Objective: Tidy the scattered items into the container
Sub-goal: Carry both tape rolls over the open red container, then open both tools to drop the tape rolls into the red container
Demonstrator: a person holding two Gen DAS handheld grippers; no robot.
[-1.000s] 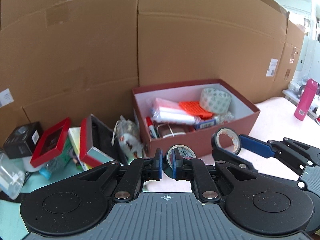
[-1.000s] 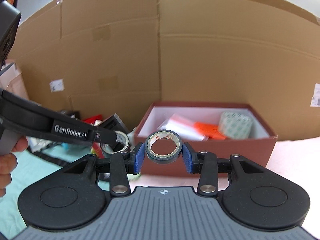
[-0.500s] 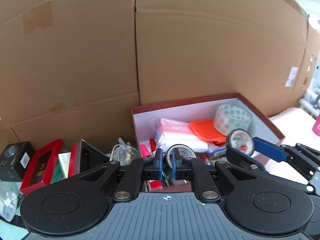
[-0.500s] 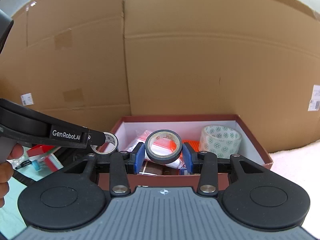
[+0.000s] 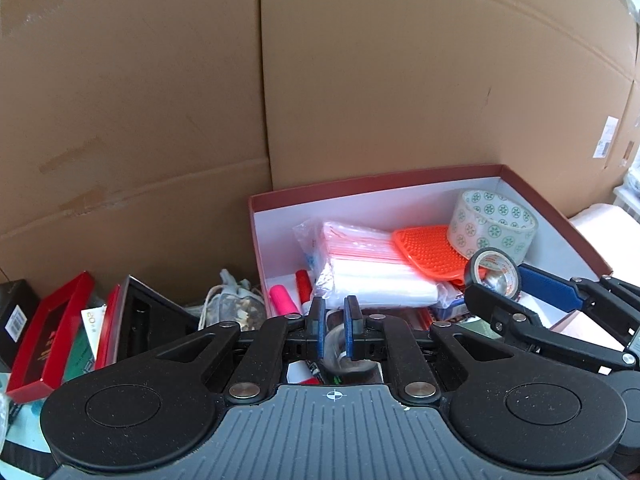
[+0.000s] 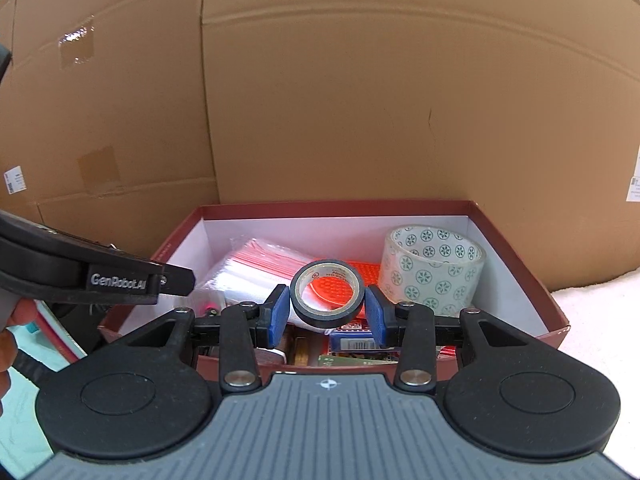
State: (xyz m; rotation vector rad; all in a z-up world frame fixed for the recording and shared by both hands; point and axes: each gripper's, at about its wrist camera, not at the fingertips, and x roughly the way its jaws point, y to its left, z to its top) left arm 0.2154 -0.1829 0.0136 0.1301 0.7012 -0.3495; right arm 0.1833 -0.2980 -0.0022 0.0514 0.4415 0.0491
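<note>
**Both claws carried in over the red box; small roll slipping from the left**

Since a second ago both claws have advanced from short of the box to over it. The small tape roll (image 5: 338,350), earlier upright between the left claw's pads, now sits low and blurred beneath them; whether it is gripped I cannot tell.

Cardboard wall (image 5: 360,80) fills the far side. Red box (image 6: 516,248), white inside, lies open beneath both claws, holding a patterned clear tape roll (image 6: 432,268) at far right, an orange mat (image 5: 428,246) and a bag of zip pouches (image 5: 360,268).

Left claw (image 5: 334,328): pads close together, near the box's left end. Right claw (image 6: 326,312): clenched on the black tape roll (image 6: 327,294), held above the box's middle, hole facing up.

Left of the box: red frames (image 5: 52,340), a drawstring pouch (image 5: 236,306).
</note>
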